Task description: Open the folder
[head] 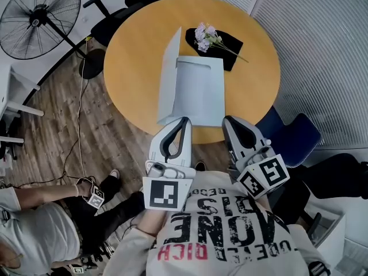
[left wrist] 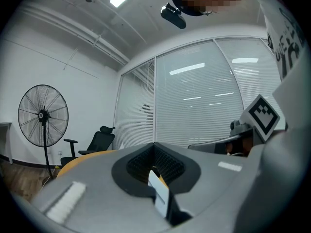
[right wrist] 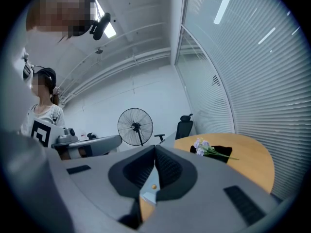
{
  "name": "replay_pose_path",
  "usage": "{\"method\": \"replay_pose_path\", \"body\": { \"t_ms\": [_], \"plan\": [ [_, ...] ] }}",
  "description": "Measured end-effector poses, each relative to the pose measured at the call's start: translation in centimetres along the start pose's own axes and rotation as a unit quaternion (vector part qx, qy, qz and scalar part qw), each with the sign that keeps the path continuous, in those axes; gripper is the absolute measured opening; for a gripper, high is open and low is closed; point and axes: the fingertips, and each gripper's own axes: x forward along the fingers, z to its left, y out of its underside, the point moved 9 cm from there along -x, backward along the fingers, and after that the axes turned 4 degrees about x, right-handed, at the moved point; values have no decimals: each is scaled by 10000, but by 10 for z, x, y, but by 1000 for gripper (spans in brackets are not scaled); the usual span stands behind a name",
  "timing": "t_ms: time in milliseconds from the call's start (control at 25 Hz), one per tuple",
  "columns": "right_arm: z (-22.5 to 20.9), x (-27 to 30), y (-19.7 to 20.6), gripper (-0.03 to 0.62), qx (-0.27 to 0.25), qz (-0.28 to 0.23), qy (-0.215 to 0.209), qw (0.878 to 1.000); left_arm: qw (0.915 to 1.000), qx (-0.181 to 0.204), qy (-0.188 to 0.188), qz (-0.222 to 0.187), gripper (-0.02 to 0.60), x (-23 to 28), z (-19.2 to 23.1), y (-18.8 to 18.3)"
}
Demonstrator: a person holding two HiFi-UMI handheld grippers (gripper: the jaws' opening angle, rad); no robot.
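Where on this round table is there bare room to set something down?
Bare: the round orange wooden table left of the raised cover of the pale grey folder, and right of the folder, nearer than the black cloth. Crowded: the far middle, with lilac flowers on that cloth.

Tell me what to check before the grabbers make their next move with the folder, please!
1. Folder lies on the table, right ahead of both grippers: ok.
2. Cover laid fully open: not ok, it stands up along the left side.
3. Left gripper jaws are together; pinching the folder's edge: cannot tell.
4. Right gripper jaws are together, by the near right corner; touching it: cannot tell.
5. Flowers out of the cover's way: ok, they lie beyond the far right corner.
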Motion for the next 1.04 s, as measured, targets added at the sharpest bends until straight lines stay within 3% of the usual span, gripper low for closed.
{"method": "replay_pose_path", "body": {
  "t_ms": [1040],
  "plan": [
    [-5,-14,3,12,-106,121,-207,9997,9998,6,-207,-9,11,-10,-16,2]
  ]
}}
